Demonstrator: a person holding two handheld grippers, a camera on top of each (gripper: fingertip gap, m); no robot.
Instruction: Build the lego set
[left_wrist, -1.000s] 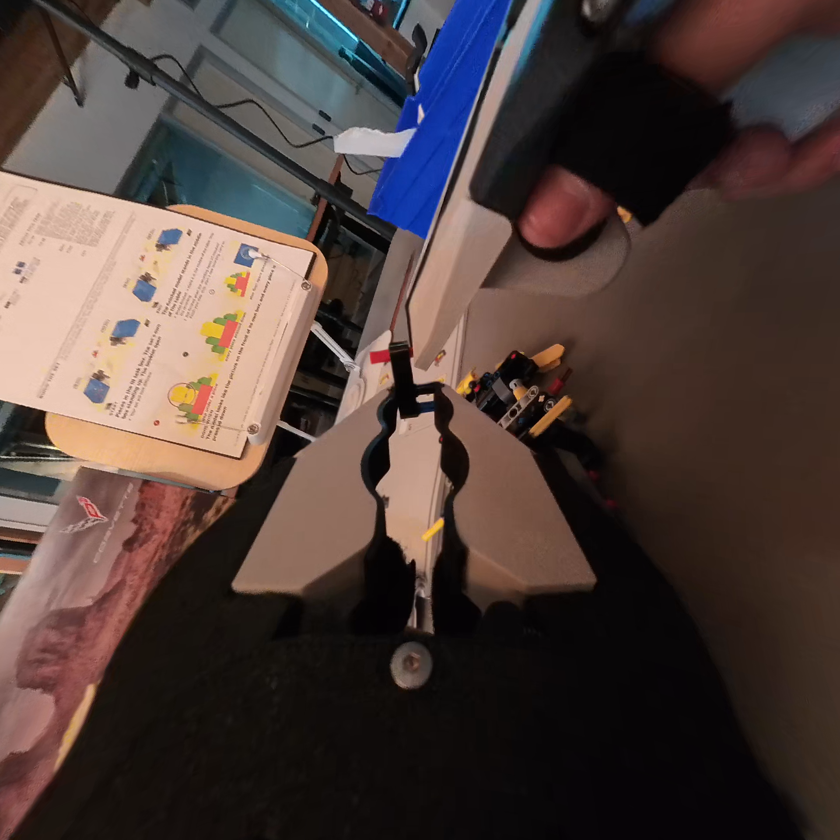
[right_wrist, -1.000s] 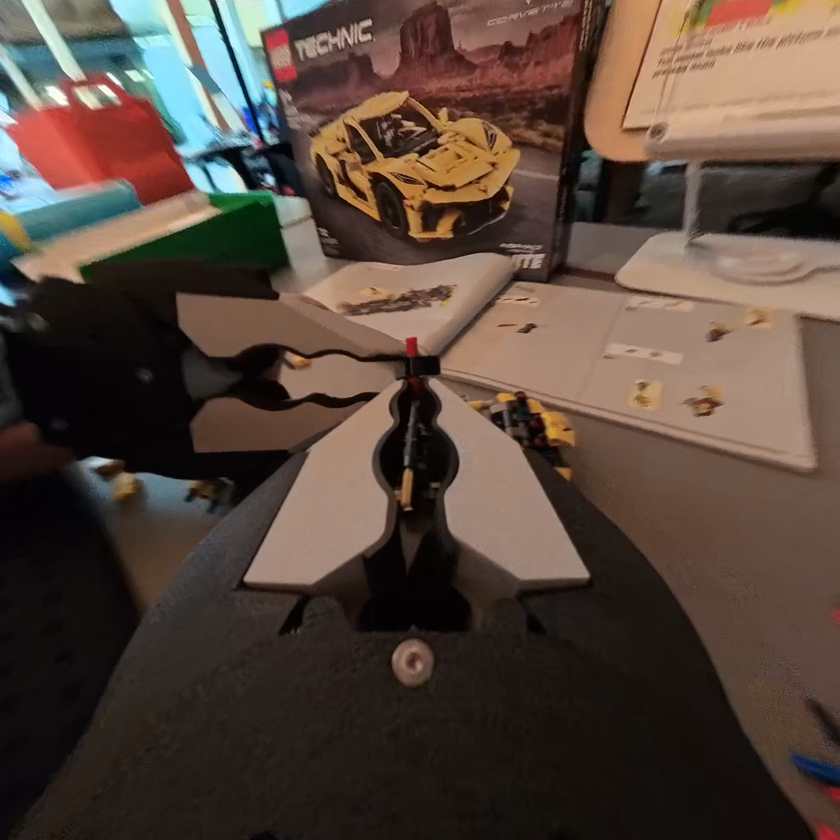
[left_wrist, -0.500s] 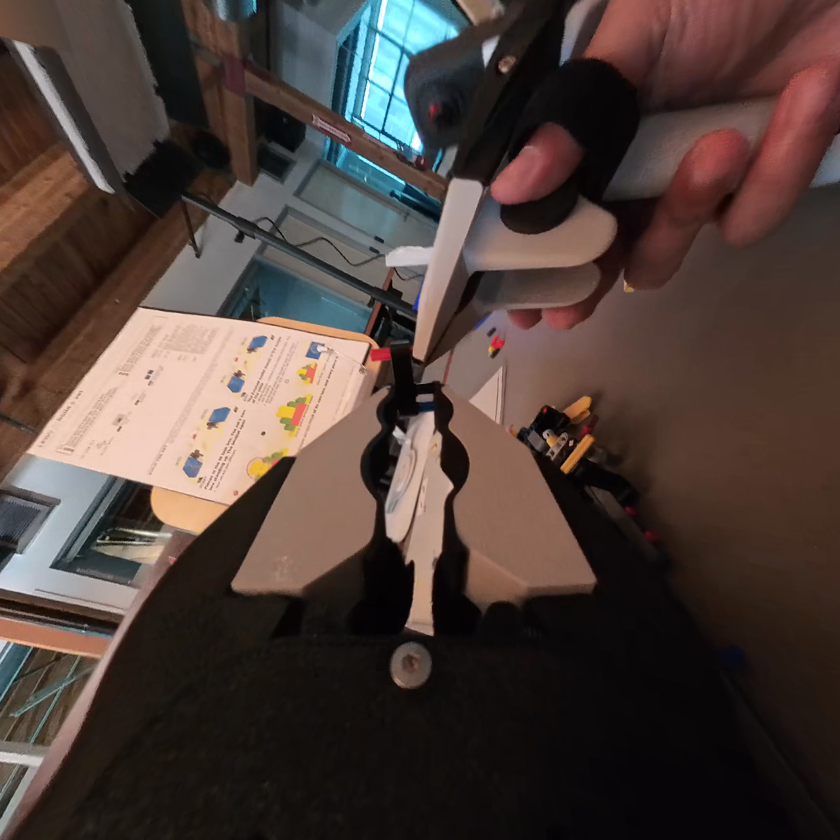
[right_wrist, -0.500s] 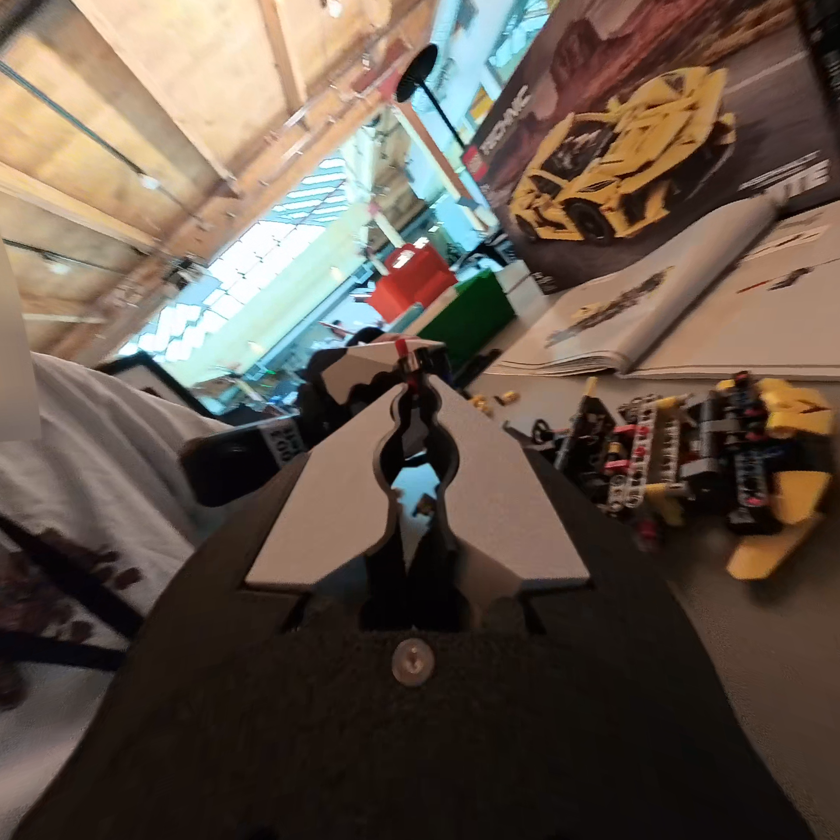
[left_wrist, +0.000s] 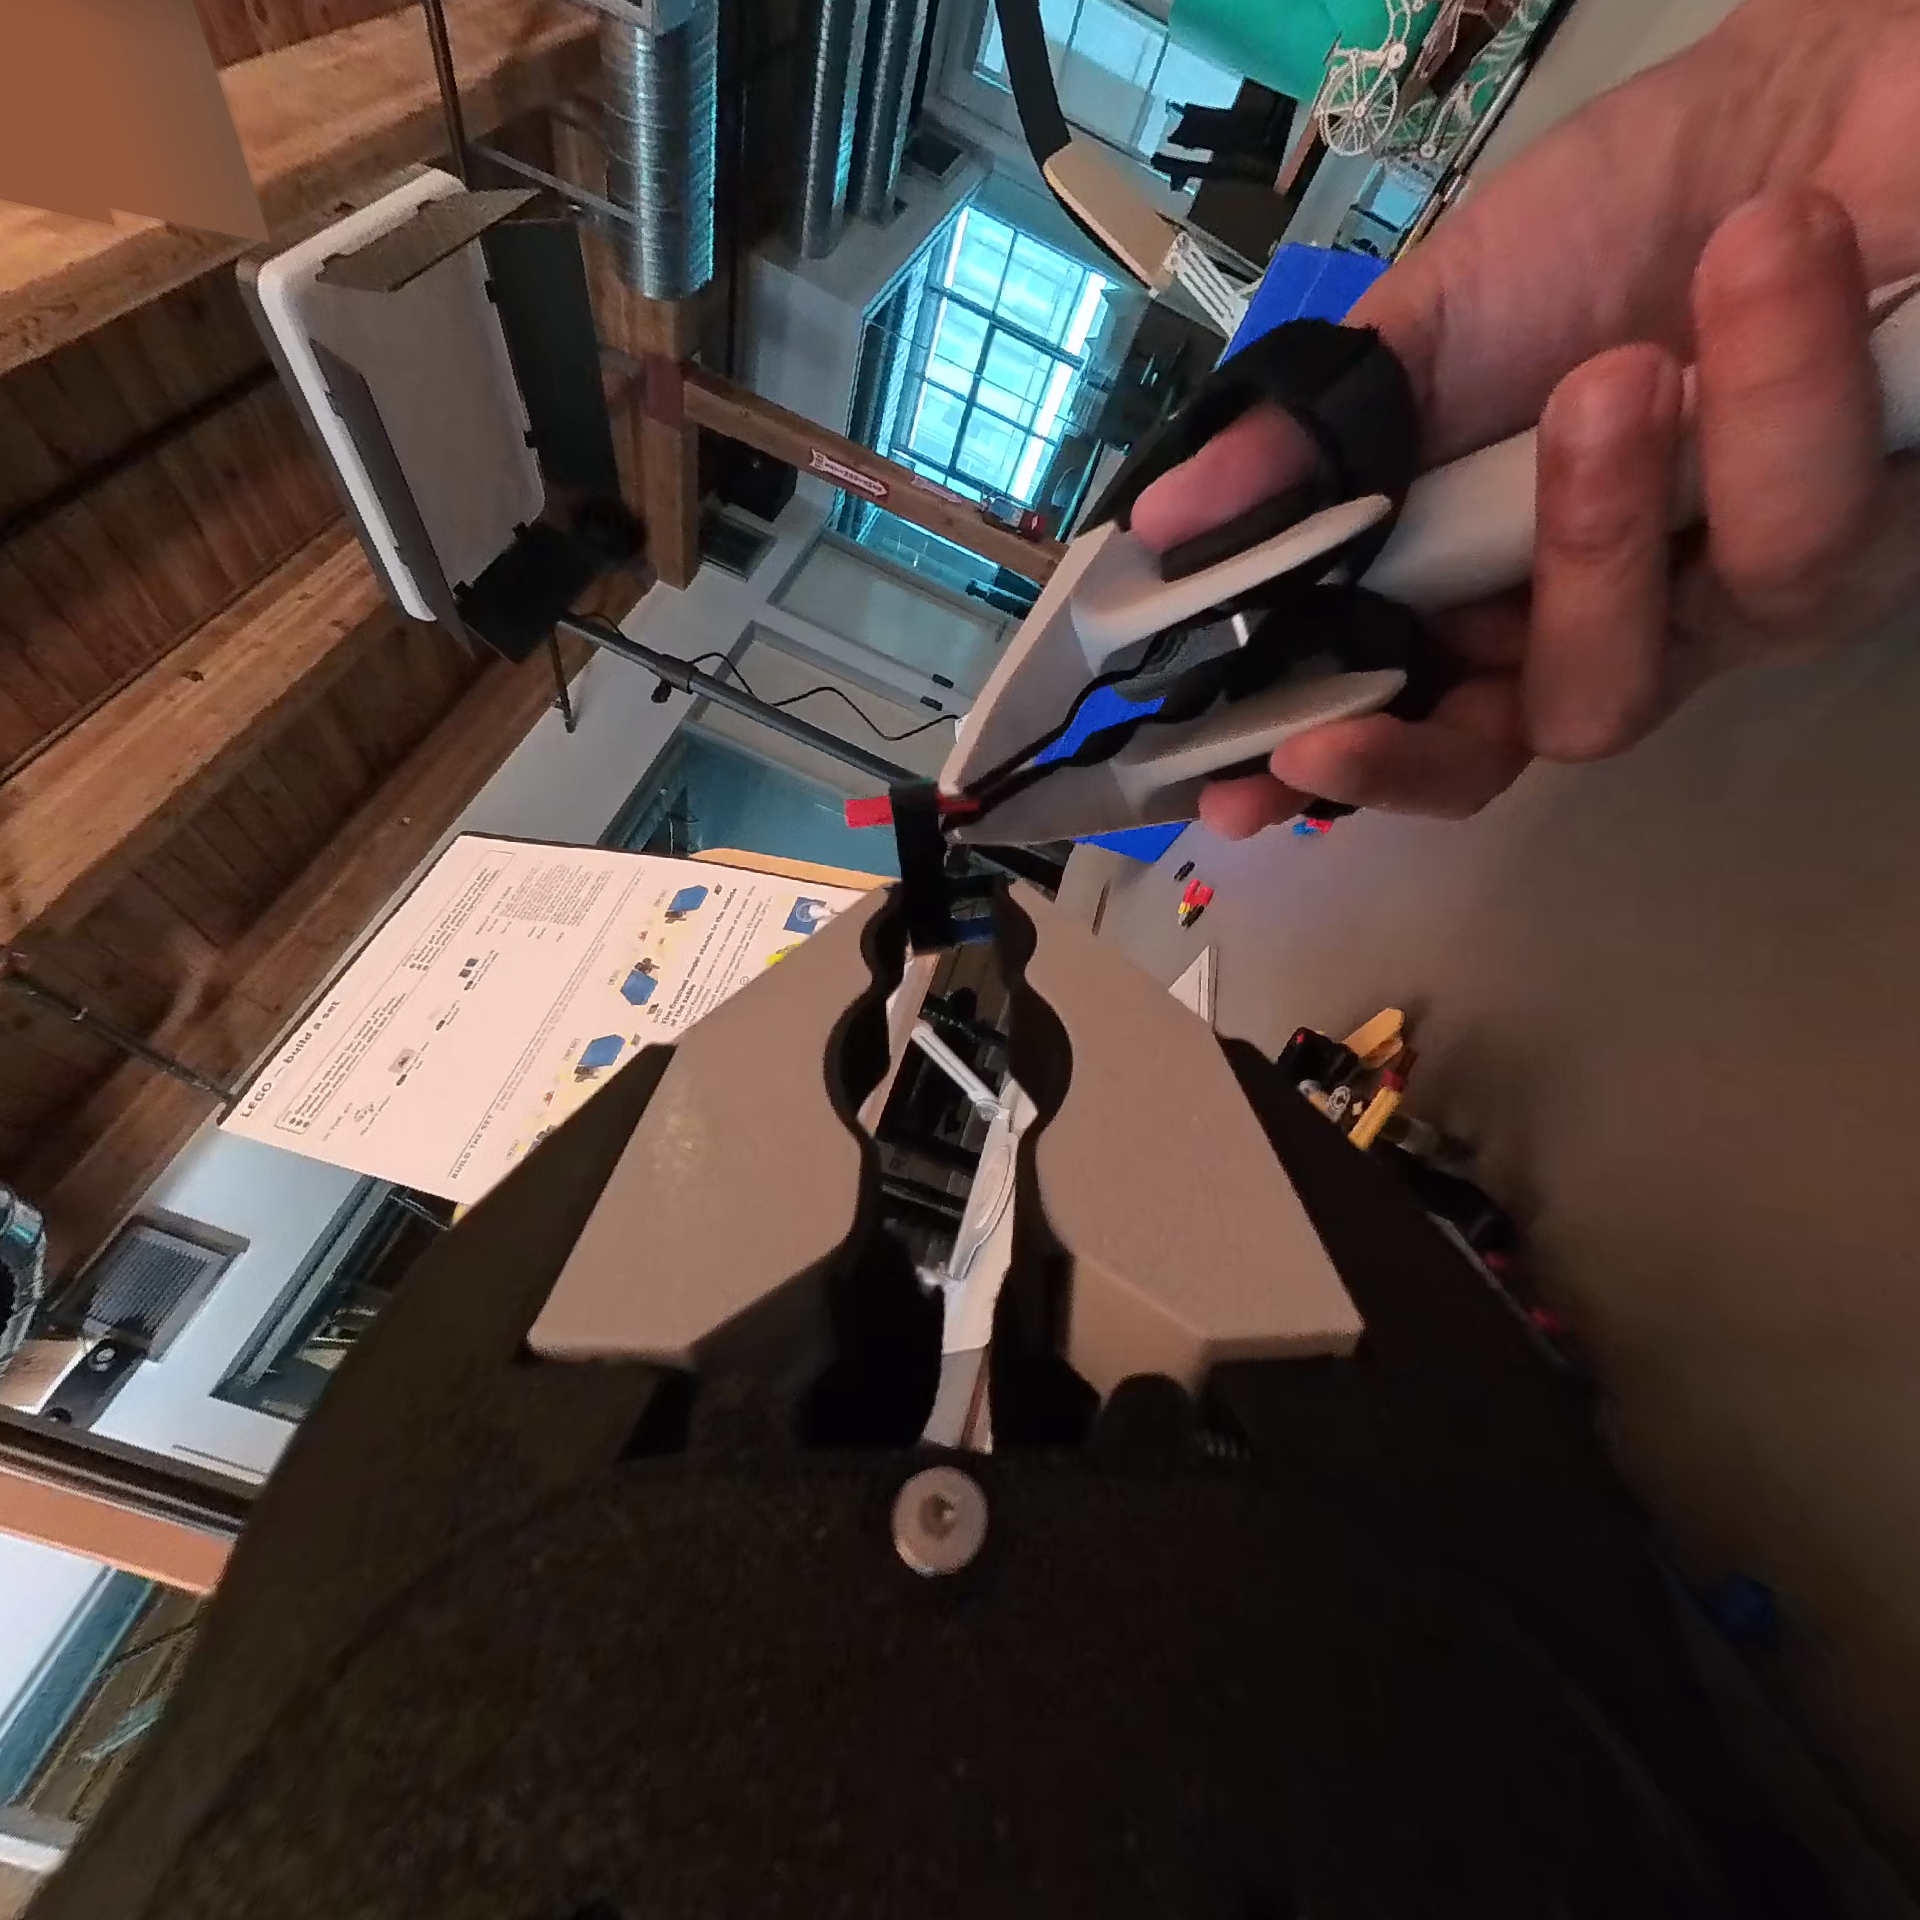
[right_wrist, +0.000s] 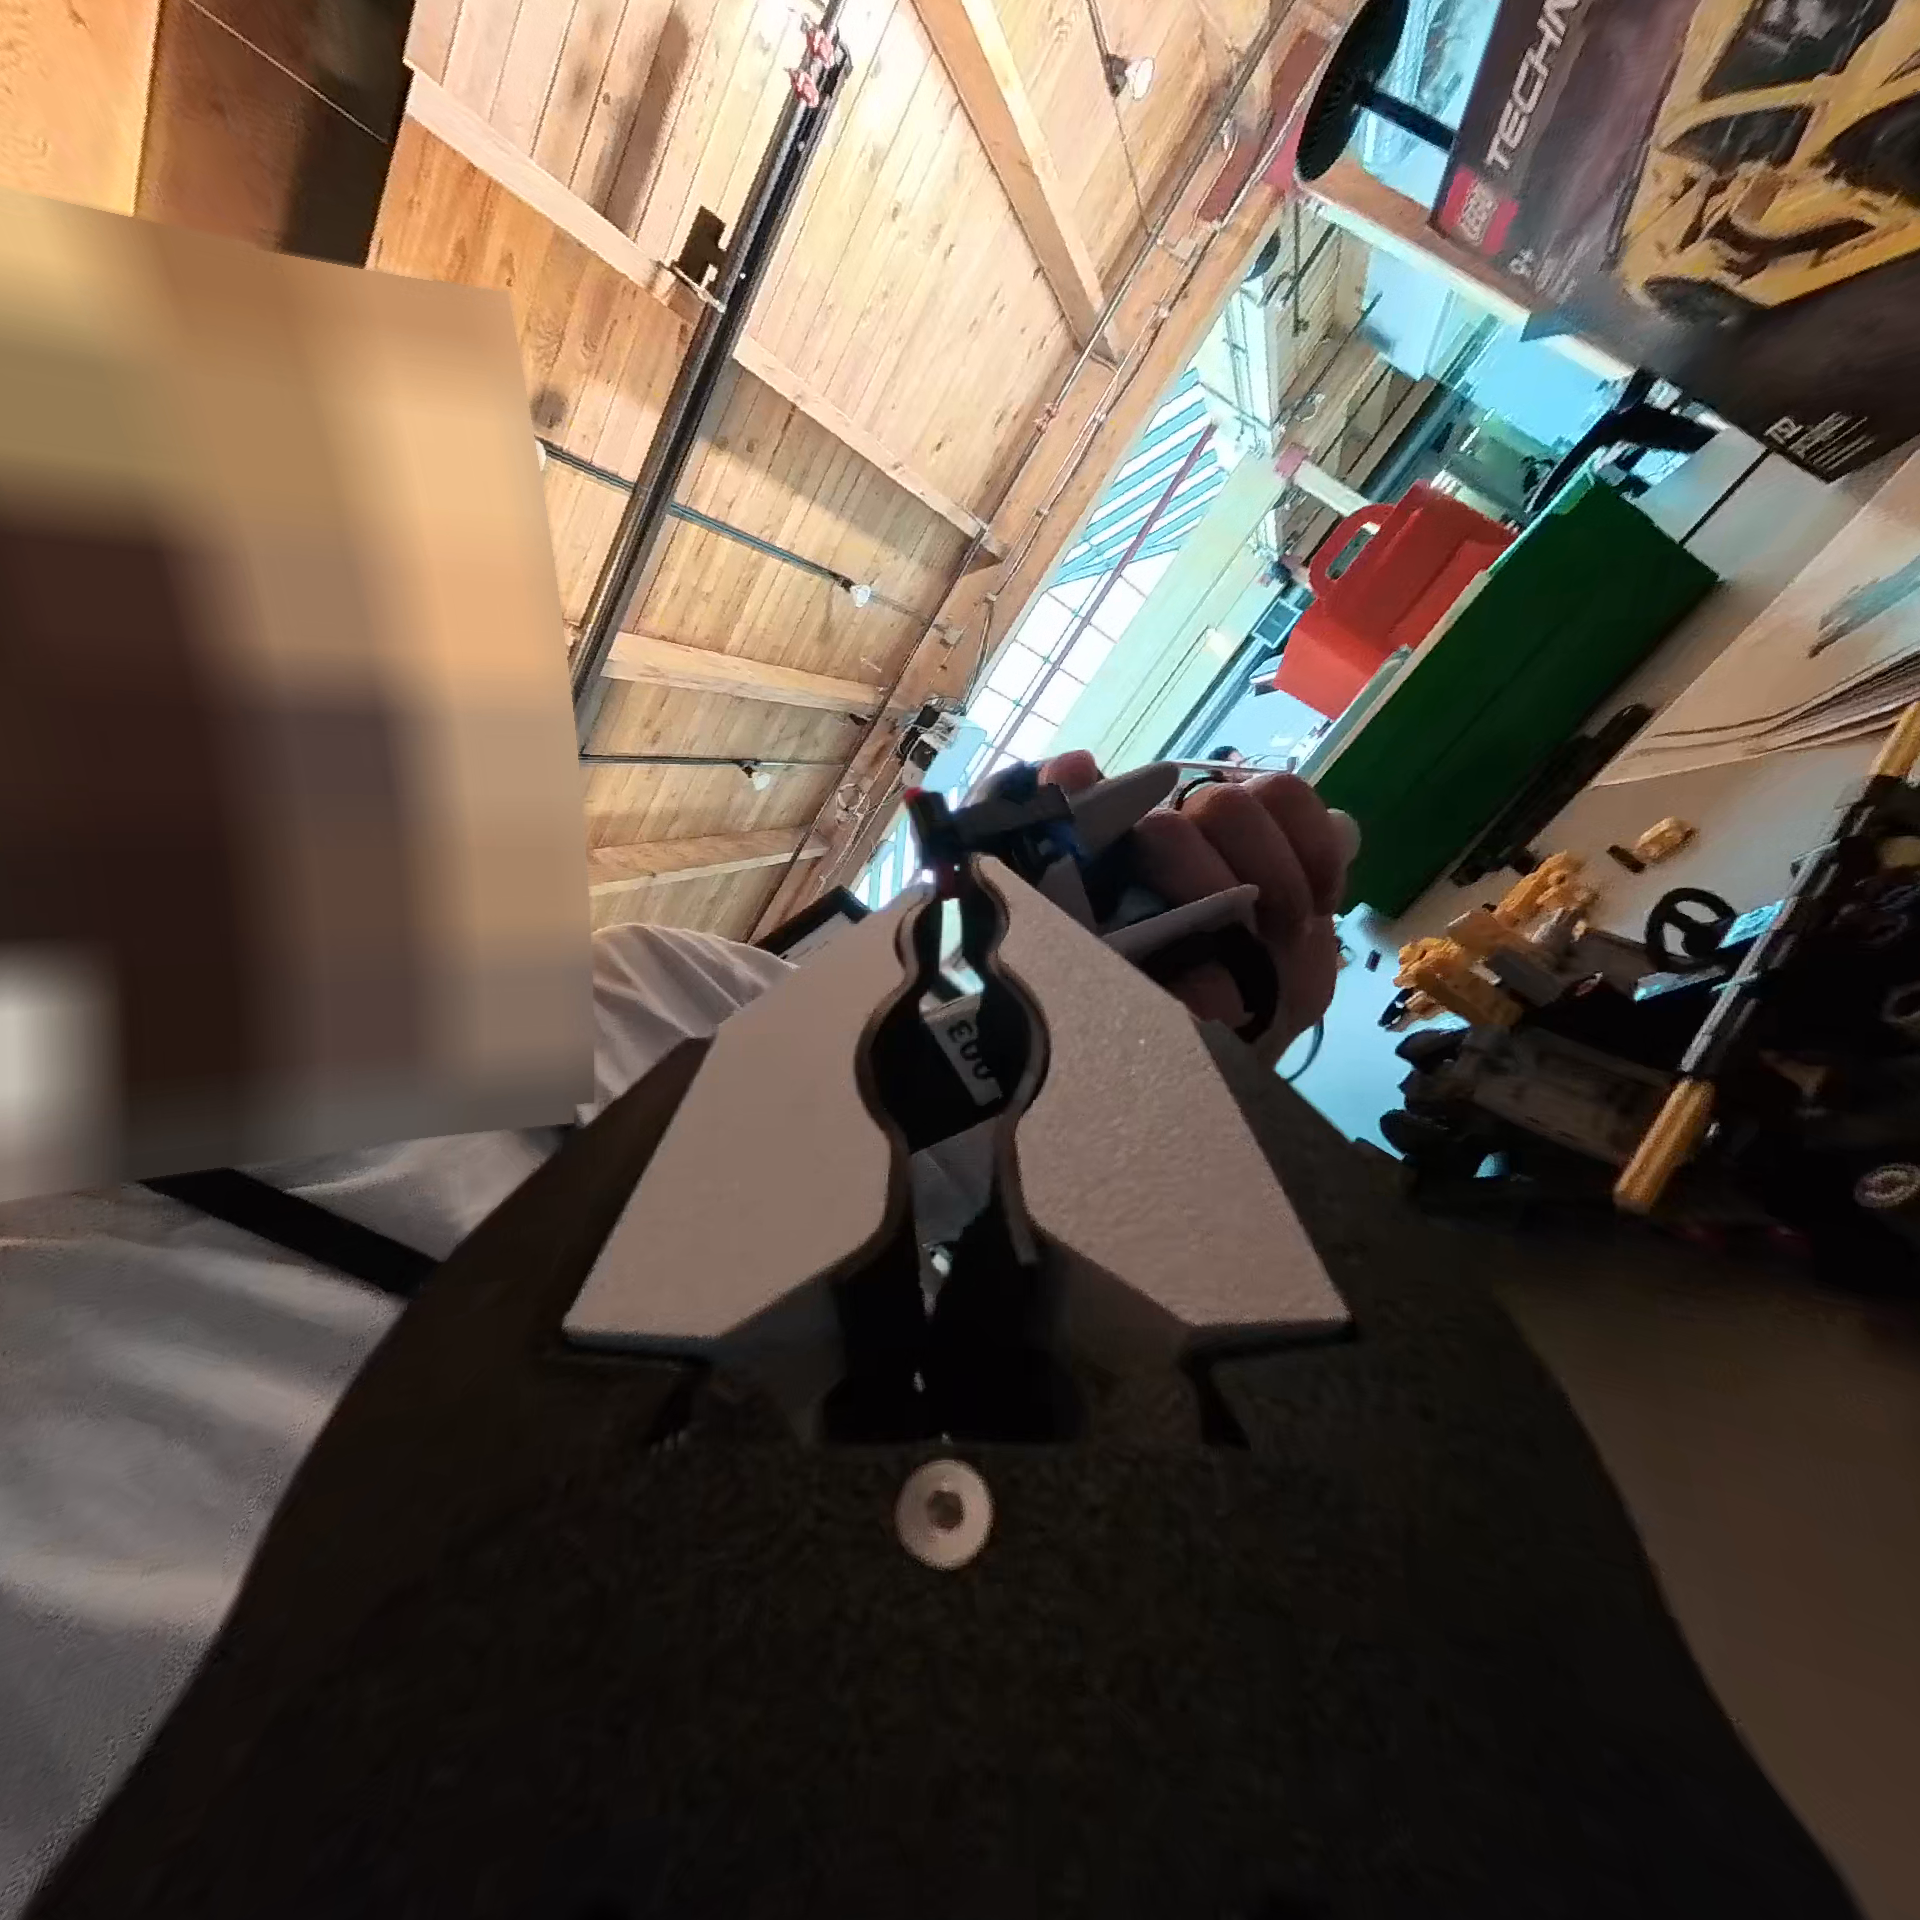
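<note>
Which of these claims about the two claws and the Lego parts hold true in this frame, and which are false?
1. The left claw is shut on a small black piece. True.
2. The right claw is wide open and empty. False: it pinches a red axle.
3. The part-built model lies on the table, held by neither claw. True.
4. The claws are far apart. False: their tips nearly meet, and the axle passes through the black piece.

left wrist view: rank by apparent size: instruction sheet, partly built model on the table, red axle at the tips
1. instruction sheet, largest, though partly hidden by the left gripper.
2. partly built model, mostly hidden, so uncertain.
3. red axle, smallest; right gripper holds it.
</note>
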